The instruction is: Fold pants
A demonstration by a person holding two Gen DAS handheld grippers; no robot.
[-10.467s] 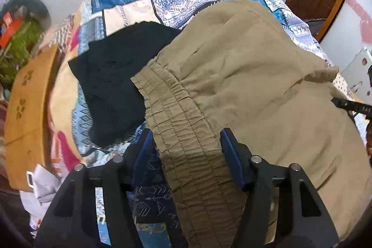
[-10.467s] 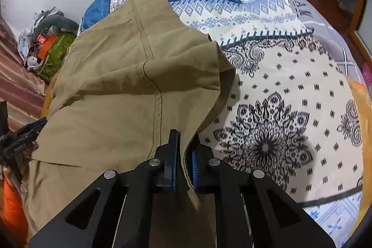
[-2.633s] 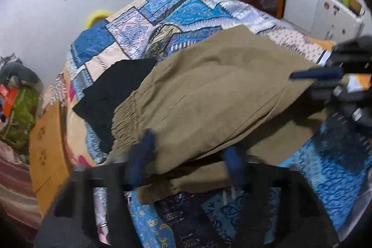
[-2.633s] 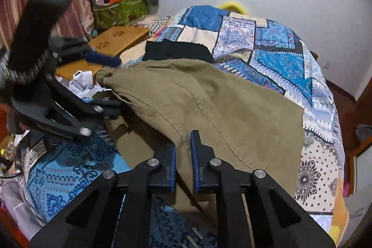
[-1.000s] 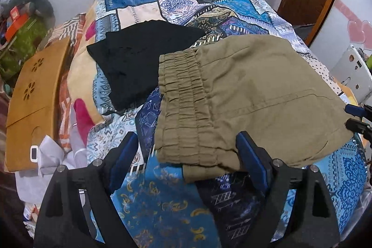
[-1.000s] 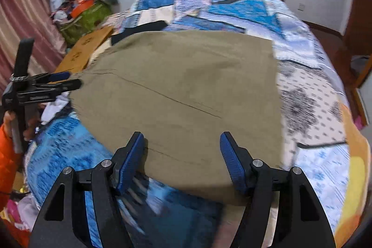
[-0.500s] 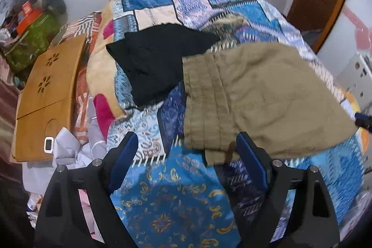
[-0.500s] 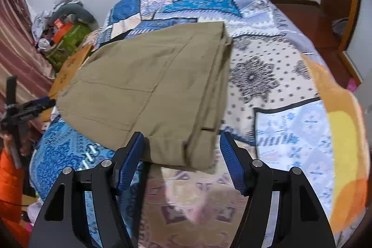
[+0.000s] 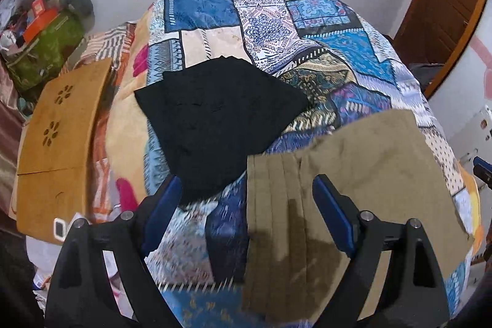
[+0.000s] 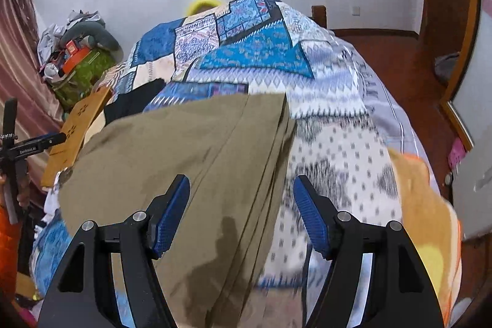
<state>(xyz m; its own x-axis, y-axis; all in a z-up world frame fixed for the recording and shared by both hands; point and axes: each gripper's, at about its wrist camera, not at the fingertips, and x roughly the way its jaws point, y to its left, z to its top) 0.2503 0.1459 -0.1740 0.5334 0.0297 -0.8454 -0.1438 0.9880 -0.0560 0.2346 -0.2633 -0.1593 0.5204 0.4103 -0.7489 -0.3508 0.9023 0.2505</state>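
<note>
The olive-khaki cotton pants (image 9: 353, 174) are lying folded flat on the near right part of the patchwork-quilt bed (image 9: 264, 29), just beside a black folded garment (image 9: 215, 119). Both the left tongs (image 9: 246, 211) and the right tongs (image 10: 241, 211) are spread apart over the pants, holding nothing. Looks like a finished fold left to rest, I'd say.

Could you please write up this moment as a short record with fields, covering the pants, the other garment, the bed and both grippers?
pants: khaki pants, folded, lying flat on the bed
other garment: black garment, beside the pants, toward the bed's head
surface: bed with patchwork quilt
left gripper: open, holding nothing, above the waistband end
right gripper: open, holding nothing, over the pants' right edge
</note>
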